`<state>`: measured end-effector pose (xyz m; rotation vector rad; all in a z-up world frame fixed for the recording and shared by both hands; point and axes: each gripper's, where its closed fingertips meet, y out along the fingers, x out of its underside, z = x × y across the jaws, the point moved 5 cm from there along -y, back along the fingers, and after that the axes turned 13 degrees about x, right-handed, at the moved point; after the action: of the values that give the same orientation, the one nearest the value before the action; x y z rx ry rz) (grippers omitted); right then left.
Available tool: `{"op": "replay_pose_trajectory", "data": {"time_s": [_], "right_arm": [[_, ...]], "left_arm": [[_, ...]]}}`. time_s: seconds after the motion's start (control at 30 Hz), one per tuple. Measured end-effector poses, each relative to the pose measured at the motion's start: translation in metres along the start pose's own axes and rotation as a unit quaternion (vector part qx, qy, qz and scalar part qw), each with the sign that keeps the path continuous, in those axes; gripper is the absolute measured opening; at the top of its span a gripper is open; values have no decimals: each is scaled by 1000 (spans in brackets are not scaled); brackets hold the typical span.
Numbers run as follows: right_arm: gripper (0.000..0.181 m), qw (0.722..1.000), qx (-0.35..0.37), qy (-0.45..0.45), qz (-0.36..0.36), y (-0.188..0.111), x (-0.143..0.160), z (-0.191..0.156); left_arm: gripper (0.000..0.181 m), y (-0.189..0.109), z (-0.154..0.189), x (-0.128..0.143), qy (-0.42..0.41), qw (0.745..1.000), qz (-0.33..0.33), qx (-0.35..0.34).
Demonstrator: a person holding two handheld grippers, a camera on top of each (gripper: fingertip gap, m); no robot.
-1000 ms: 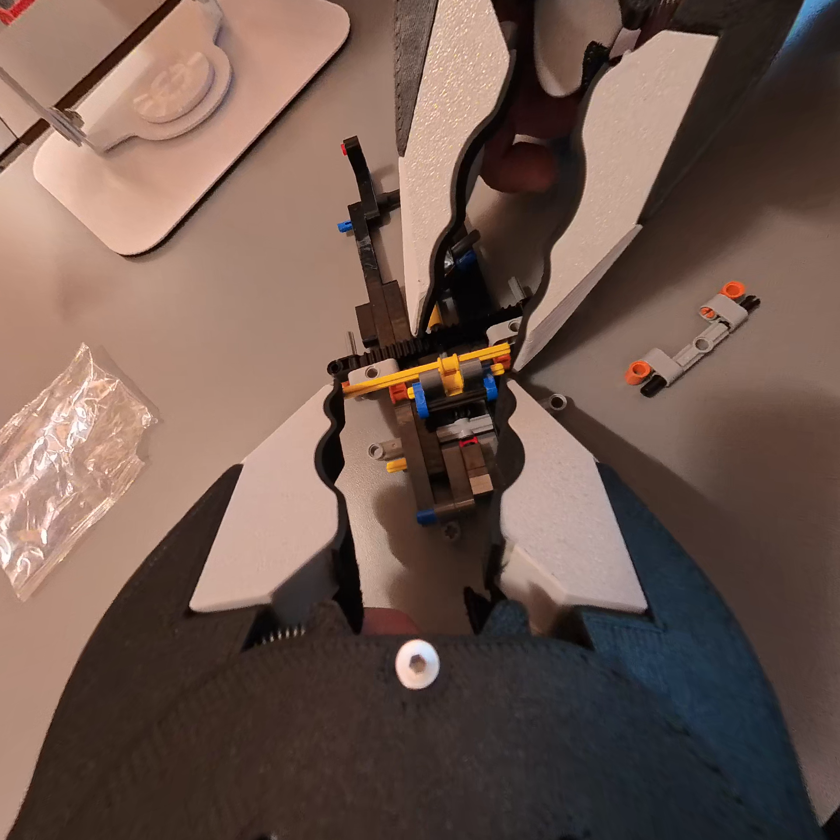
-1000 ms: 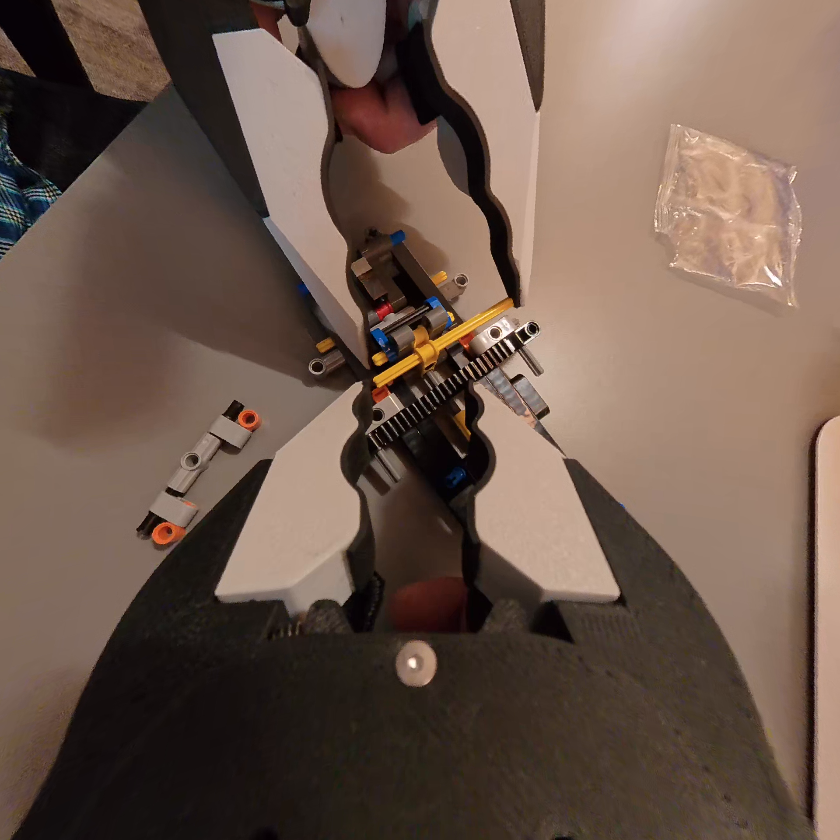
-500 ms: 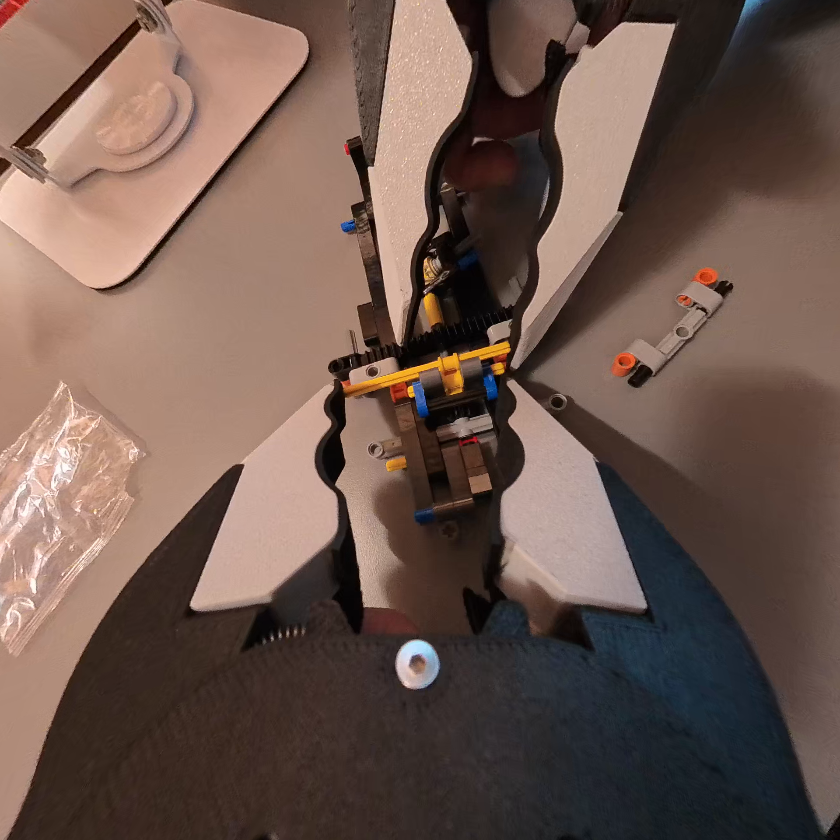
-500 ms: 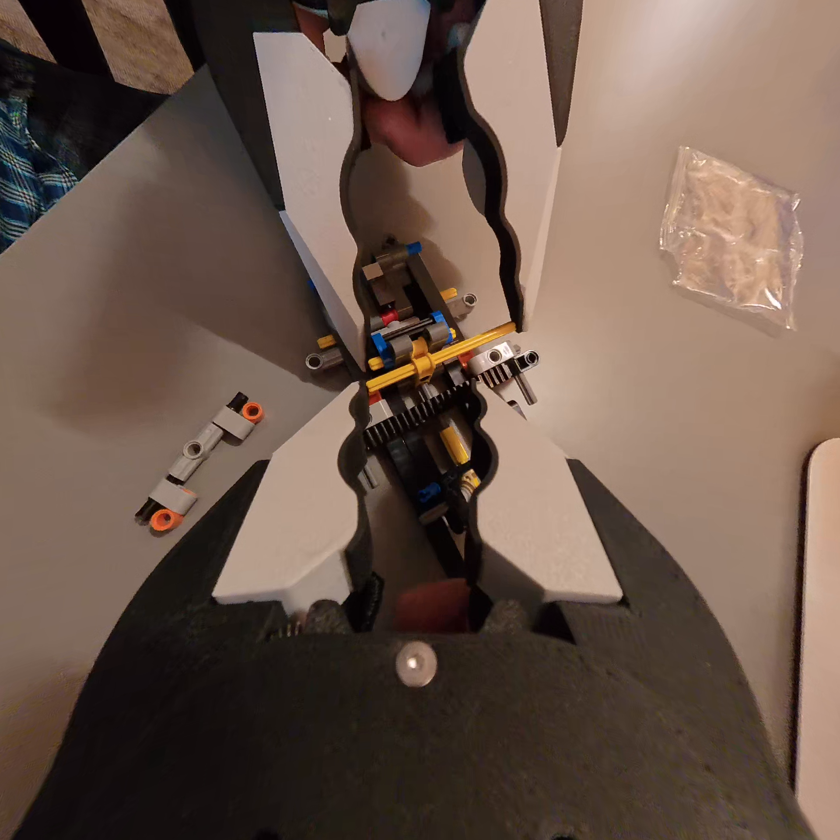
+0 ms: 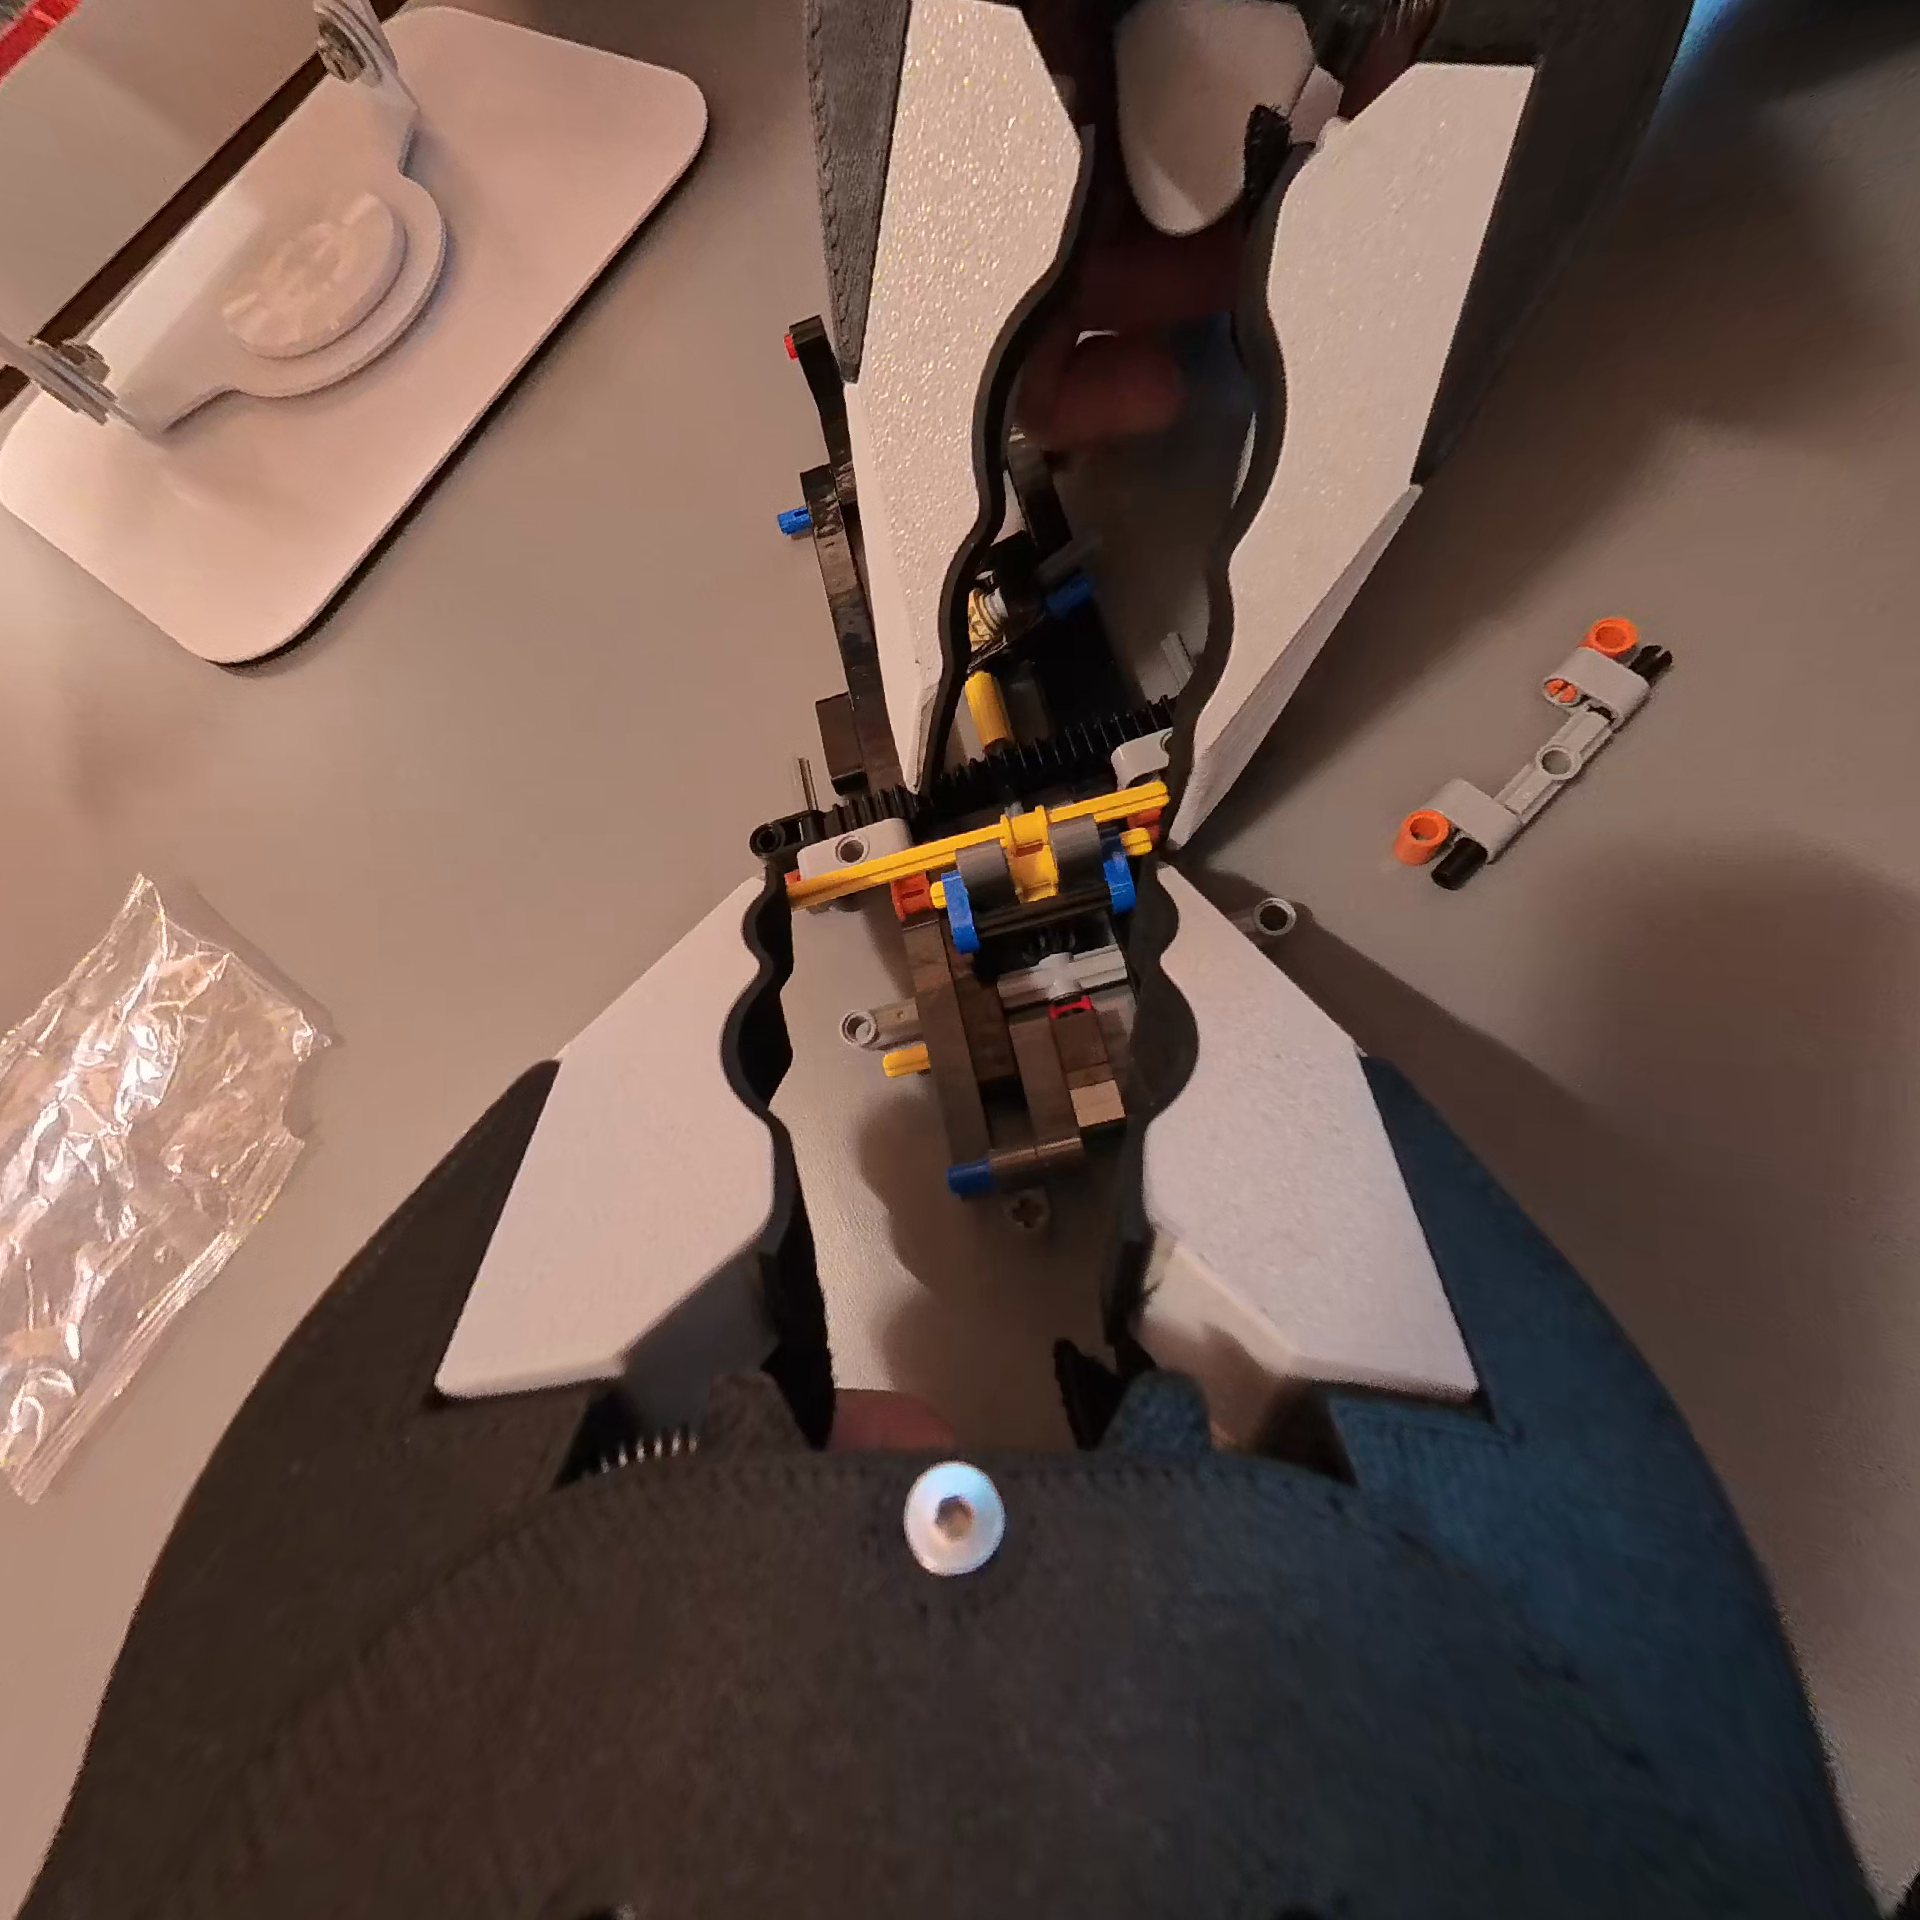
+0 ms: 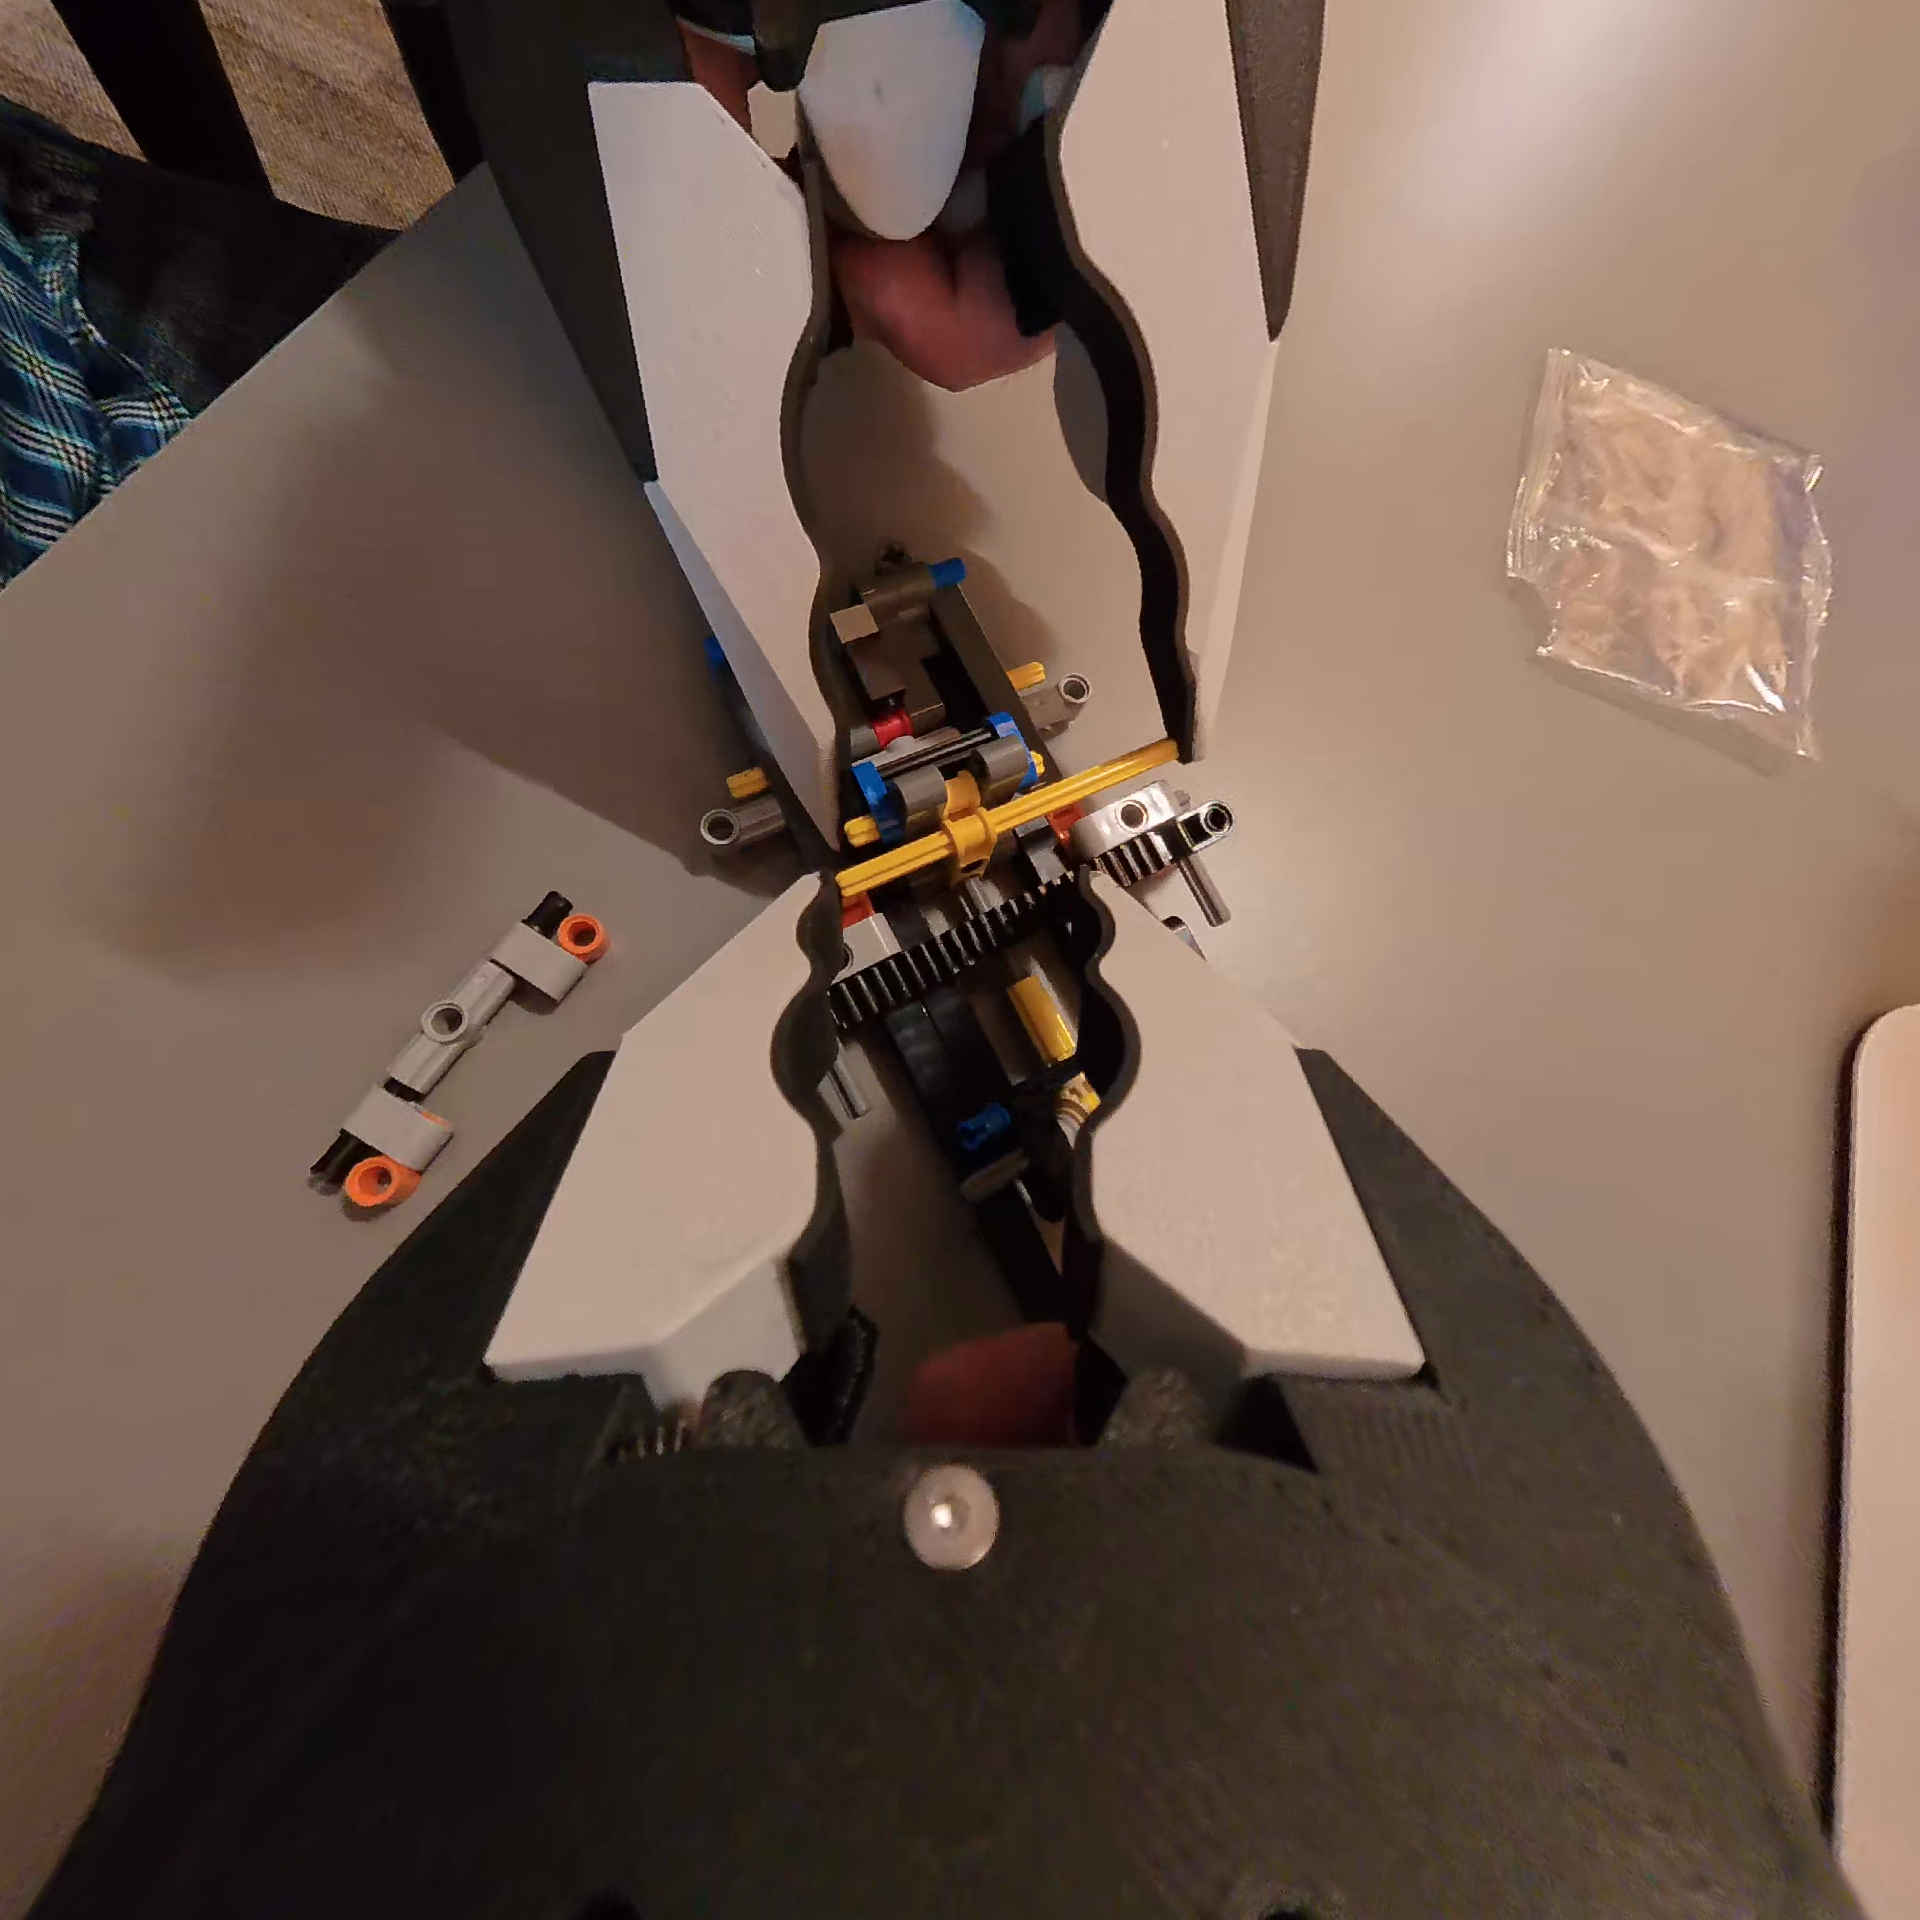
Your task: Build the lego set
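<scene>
A lego assembly (image 5: 1029,862) of black beams, a black toothed rack, a yellow axle and blue pins lies low over the grey table (image 5: 540,790), between two grippers that face each other. My left gripper (image 5: 961,888) is shut on its front end, with its fingertips at the two ends of the yellow axle. My right gripper (image 6: 956,899) comes from the other side and is closed around the assembly (image 6: 966,821) at the rack, with a yellow shock absorber (image 6: 1039,1013) between its fingers. A small grey bar with orange bushes (image 5: 1527,769) lies loose beside them and also shows in the right wrist view (image 6: 457,1049).
A crumpled clear plastic bag (image 5: 125,1143) lies on the table and also shows in the right wrist view (image 6: 1673,561). A white stand with a flat base (image 5: 343,343) stands at the back left. The table edge (image 6: 260,332) runs along the upper left, with plaid cloth (image 6: 62,343) beyond. Both grippers' tips are close together, under 4 cm apart. The flat base (image 5: 343,343) is about 25 centimeters from both grippers' fingertips.
My right gripper has tilted and shifted along the assembly, so the yellow shock absorber now shows between its fingers. My left gripper keeps its hold. Both have drifted slightly over the table.
</scene>
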<state>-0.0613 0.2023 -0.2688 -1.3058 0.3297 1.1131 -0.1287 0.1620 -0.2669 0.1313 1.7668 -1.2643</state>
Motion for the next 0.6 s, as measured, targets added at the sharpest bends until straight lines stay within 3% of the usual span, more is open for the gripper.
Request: {"op": "replay_pose_trajectory", "data": {"time_s": [0.3,0.6], "right_arm": [[60,999,1,-43,-1,-7,-10,9],[61,998,-23,-56,-8,-5,-6,7]], "left_arm": [[64,1,-1,-2,33,999,-2,38],[64,3,-1,-3,39,998,2,52]]}}
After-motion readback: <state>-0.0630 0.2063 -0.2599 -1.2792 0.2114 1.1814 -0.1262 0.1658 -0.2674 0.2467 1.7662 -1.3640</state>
